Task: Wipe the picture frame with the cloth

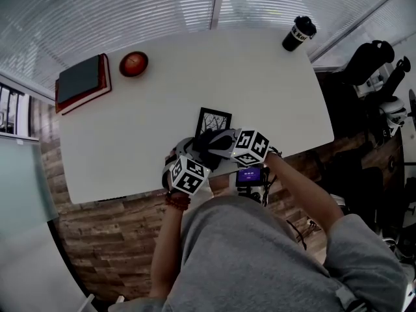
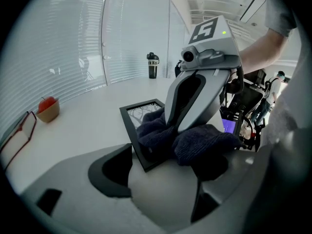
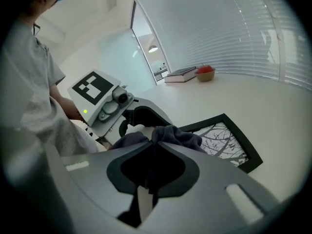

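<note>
A small black picture frame (image 1: 213, 119) with a branch print lies on the white table (image 1: 162, 96) near its front edge. A dark navy cloth (image 2: 200, 143) is bunched over the frame's near part. My right gripper (image 3: 153, 130) is shut on the cloth (image 3: 178, 135) and presses it down on the frame (image 3: 226, 143). My left gripper (image 2: 165, 168) has wide jaws around the frame's near corner (image 2: 141, 112). Its left jaw lies against the frame's edge, while the cloth hides the other jaw.
A red-edged book (image 1: 81, 82) and a red apple in a bowl (image 1: 133, 64) sit at the table's far left. A black cup (image 1: 298, 34) stands at the far right corner. Black equipment (image 1: 370, 64) crowds the floor right of the table.
</note>
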A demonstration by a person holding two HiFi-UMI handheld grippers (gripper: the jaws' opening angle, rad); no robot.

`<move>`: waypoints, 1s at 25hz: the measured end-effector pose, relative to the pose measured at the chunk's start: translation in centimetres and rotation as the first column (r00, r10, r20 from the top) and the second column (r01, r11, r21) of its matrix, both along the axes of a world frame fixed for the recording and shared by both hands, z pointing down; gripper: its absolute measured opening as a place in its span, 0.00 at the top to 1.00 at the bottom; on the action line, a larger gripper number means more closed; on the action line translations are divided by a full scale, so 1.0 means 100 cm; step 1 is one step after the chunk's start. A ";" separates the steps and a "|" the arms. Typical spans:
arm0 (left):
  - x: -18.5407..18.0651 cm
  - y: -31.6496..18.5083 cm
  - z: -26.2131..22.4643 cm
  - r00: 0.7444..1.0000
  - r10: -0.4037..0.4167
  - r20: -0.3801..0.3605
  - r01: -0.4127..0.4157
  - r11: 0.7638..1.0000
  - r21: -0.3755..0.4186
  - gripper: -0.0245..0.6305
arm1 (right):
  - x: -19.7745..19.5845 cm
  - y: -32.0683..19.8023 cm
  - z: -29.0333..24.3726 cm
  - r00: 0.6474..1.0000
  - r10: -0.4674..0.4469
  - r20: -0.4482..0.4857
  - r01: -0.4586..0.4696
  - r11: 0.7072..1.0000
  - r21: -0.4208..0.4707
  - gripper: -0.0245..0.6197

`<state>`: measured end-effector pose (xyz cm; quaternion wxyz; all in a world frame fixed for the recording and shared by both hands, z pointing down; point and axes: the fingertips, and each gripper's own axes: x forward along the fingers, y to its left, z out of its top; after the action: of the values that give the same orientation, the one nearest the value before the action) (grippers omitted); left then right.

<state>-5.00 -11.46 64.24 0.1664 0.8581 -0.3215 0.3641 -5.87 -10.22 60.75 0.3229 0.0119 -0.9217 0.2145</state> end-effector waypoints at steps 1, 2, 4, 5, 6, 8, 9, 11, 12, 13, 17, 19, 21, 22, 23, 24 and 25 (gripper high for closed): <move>0.000 0.000 0.000 1.000 0.000 0.000 0.000 1.000 0.000 0.40 | 0.000 0.002 -0.003 1.000 -0.008 0.022 0.009 1.000 -0.020 0.91; 0.000 0.000 0.000 1.000 -0.001 -0.002 0.001 1.000 0.000 0.40 | 0.001 0.003 -0.008 0.999 -0.011 0.052 0.013 0.999 -0.040 0.90; 0.000 0.000 0.000 1.000 -0.003 -0.004 0.003 1.000 0.001 0.40 | 0.003 -0.005 -0.024 0.992 0.018 0.127 -0.012 0.999 -0.050 0.90; 0.000 0.000 0.000 1.000 -0.003 -0.005 0.003 1.000 0.002 0.41 | 0.006 -0.015 -0.032 0.986 0.050 0.160 -0.045 0.998 -0.032 0.90; 0.000 0.000 -0.001 1.000 -0.002 -0.005 0.002 1.000 0.004 0.41 | 0.011 -0.028 -0.041 0.979 0.087 0.184 -0.089 0.996 -0.001 0.90; 0.000 0.000 -0.001 1.000 -0.001 -0.005 0.001 1.000 0.006 0.41 | 0.025 -0.058 -0.052 0.966 0.165 0.199 -0.185 0.979 0.087 0.90; 0.000 -0.001 -0.001 1.000 -0.001 -0.005 0.001 1.000 0.006 0.41 | 0.033 -0.074 -0.054 0.961 0.199 0.190 -0.227 0.964 0.139 0.90; -0.001 -0.001 -0.001 1.000 -0.002 -0.005 0.002 1.000 0.008 0.41 | 0.048 -0.104 -0.050 0.954 0.257 0.151 -0.288 0.927 0.241 0.90; -0.001 -0.001 -0.001 1.000 -0.003 -0.005 0.003 1.000 0.009 0.41 | 0.054 -0.116 -0.045 0.952 0.280 0.127 -0.305 0.910 0.280 0.90; 0.000 -0.001 0.000 1.000 -0.004 -0.005 0.004 1.000 0.009 0.41 | 0.059 -0.125 -0.039 0.949 0.298 0.103 -0.315 0.897 0.309 0.90; 0.001 0.000 0.000 1.000 -0.001 -0.005 0.001 1.000 0.011 0.41 | 0.063 -0.136 -0.015 0.955 0.296 0.006 -0.279 0.893 0.354 0.90; 0.000 0.000 0.000 1.000 -0.002 -0.005 0.002 1.000 0.010 0.41 | 0.058 -0.132 -0.001 0.960 0.278 -0.033 -0.248 0.901 0.356 0.90; 0.000 -0.001 0.000 1.000 -0.004 -0.004 0.004 1.000 0.008 0.41 | 0.055 -0.131 0.006 0.961 0.274 -0.049 -0.237 0.897 0.373 0.89; 0.000 -0.001 0.000 1.000 -0.005 -0.003 0.005 1.000 0.007 0.41 | 0.056 -0.131 0.007 0.960 0.277 -0.050 -0.238 0.895 0.378 0.89; 0.000 -0.001 0.000 1.000 -0.005 -0.003 0.005 1.000 0.007 0.41 | 0.057 -0.130 0.007 0.958 0.281 -0.048 -0.243 0.893 0.379 0.89; 0.001 -0.001 0.000 1.000 -0.006 -0.003 0.006 1.000 0.007 0.41 | 0.059 -0.130 0.007 0.957 0.287 -0.046 -0.250 0.892 0.376 0.89; 0.000 -0.002 0.000 1.000 -0.007 -0.002 0.007 1.000 0.008 0.41 | 0.060 -0.129 0.006 0.954 0.296 -0.040 -0.261 0.891 0.371 0.89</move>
<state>-4.95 -11.64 64.20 0.1646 0.8580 -0.3258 0.3613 0.18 -23.13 61.39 0.3249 0.2132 -0.9175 0.0845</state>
